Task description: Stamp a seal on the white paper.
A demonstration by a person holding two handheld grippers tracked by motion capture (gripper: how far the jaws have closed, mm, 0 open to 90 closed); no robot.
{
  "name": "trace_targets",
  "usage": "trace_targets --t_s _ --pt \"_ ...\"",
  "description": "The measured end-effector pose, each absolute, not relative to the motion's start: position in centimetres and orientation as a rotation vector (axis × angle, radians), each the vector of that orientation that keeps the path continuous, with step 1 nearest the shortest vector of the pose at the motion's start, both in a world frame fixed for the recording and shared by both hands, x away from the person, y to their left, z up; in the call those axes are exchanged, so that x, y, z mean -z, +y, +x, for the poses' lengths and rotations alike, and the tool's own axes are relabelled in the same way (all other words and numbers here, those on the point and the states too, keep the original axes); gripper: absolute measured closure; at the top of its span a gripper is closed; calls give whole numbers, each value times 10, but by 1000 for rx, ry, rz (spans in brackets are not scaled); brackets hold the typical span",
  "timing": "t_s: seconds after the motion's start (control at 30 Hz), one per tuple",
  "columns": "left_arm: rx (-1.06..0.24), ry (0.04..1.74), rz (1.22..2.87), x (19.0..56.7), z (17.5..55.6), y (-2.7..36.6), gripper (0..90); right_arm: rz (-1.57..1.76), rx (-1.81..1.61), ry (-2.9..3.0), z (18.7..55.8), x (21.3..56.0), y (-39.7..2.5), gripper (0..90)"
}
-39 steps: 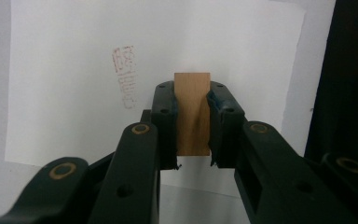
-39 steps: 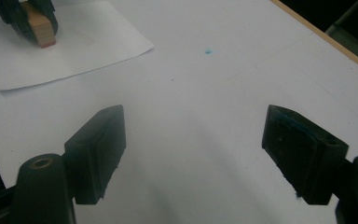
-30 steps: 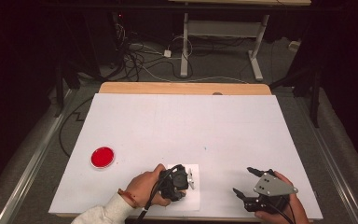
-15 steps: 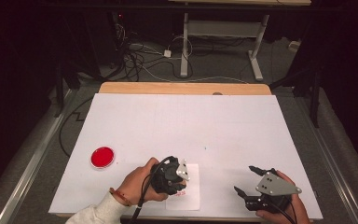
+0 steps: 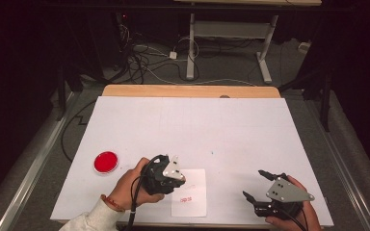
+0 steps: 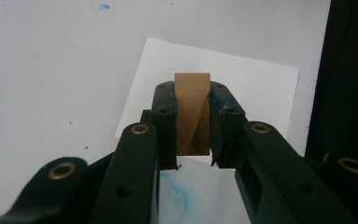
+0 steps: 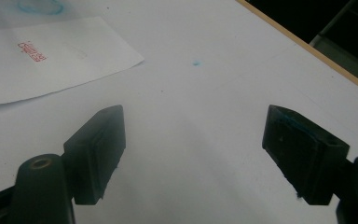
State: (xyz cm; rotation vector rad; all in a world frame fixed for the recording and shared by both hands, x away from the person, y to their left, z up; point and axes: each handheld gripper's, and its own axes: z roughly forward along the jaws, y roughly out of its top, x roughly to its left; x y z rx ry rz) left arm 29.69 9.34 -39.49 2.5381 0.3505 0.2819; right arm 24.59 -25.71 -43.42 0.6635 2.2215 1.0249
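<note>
My left gripper is shut on a small wooden stamp block and hangs over the left edge of a white paper sheet, held by a person's hand. In the left gripper view the block sits upright between the jaws, with the paper beneath. The sheet bears a red stamped print, which the right gripper view also catches. A round red ink pad lies to the left. My right gripper stands open near the front right with nothing in it.
The white table top has a wooden strip along its far edge. A small blue speck marks the middle, and a blue smudge lies under the left jaws. Cables and a desk frame stand on the floor beyond.
The left gripper has drawn back left and up off the paper with the stamp block, uncovering the red print. The right gripper has barely moved.
</note>
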Motion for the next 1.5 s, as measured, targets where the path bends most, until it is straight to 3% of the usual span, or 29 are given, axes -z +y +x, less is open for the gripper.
trace_targets --t_s 0.77,1.5 --pt "-424 465 2372 408 287 135 736 677 -1047 2193 249 432 -260 219" --pt "-447 595 2317 414 277 175 735 653 -1061 2185 257 429 -255 219"
